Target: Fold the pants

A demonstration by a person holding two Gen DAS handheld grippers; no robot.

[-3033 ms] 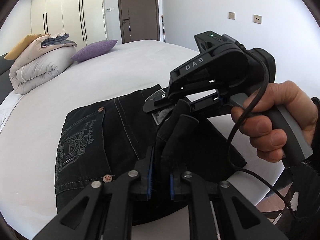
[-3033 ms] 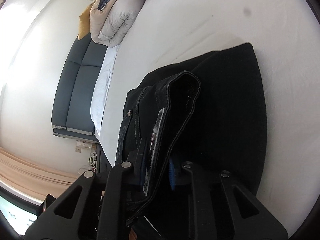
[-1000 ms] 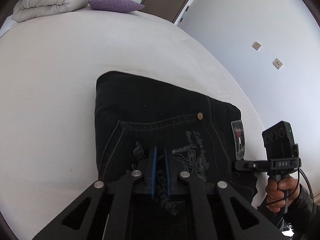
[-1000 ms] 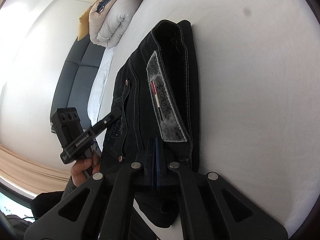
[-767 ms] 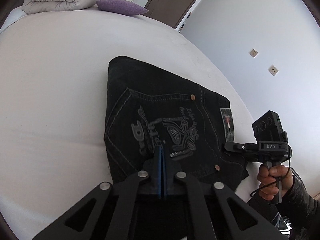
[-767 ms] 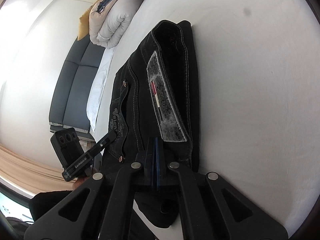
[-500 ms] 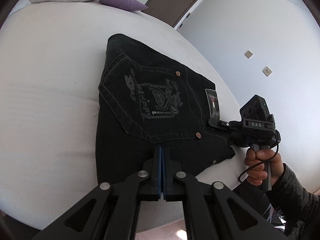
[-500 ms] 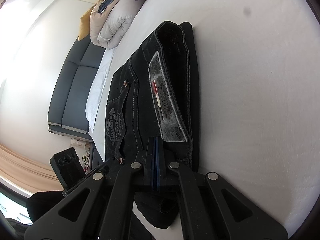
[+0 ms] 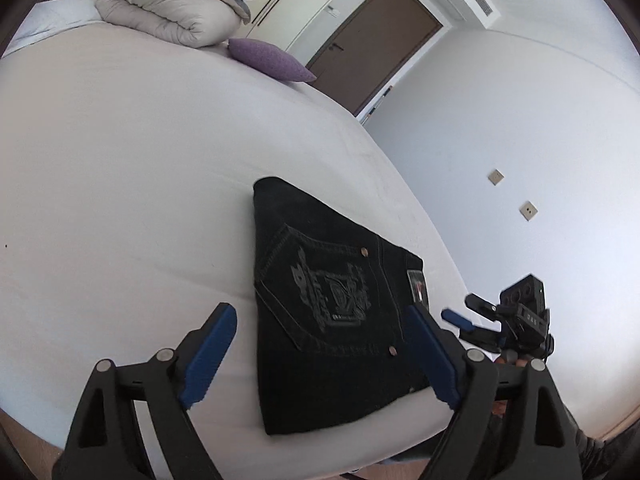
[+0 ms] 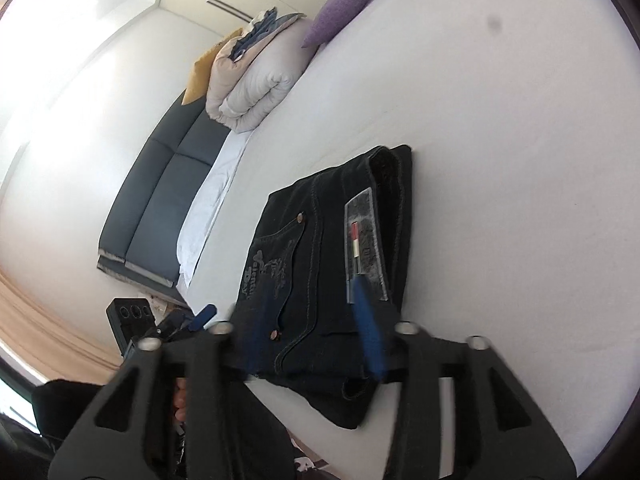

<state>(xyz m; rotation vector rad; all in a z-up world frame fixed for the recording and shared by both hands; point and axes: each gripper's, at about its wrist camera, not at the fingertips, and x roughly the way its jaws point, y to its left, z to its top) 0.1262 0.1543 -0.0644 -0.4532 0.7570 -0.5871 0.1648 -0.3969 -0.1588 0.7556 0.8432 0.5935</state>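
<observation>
Folded black pants [image 9: 332, 304] lie flat on the white bed sheet [image 9: 120, 184], near the bed's front edge, back pocket with embroidered crest facing up.

Left gripper [image 9: 320, 356]: jaws spread wide, blue pads on either side of the pants in the frame, nothing held, raised clear of the cloth. Right gripper [image 10: 316, 328]: jaws parted, holding nothing, blurred; whether its pads touch the fabric cannot be told.

The left wrist view alone shows a brown door [image 9: 368, 40], two wall plates on the pale wall, and the right gripper [image 9: 472, 316] beside the waistband end of the pants, off the bed edge. The right wrist view alone shows the dark blue headboard [image 10: 160, 188], a beige curtain at lower left, a yellow cushion behind the bedding, a small dark spot on the sheet, and the left gripper [image 10: 196, 320] at the bed's side. It also shows the grey waistband label [image 10: 364, 240] with its red and white stripe more plainly, and the stacked layers at the fold.

Both views show a rolled beige duvet [image 9: 168, 4] and a purple pillow [image 9: 272, 60] at the head of the bed, well apart from the pants.
</observation>
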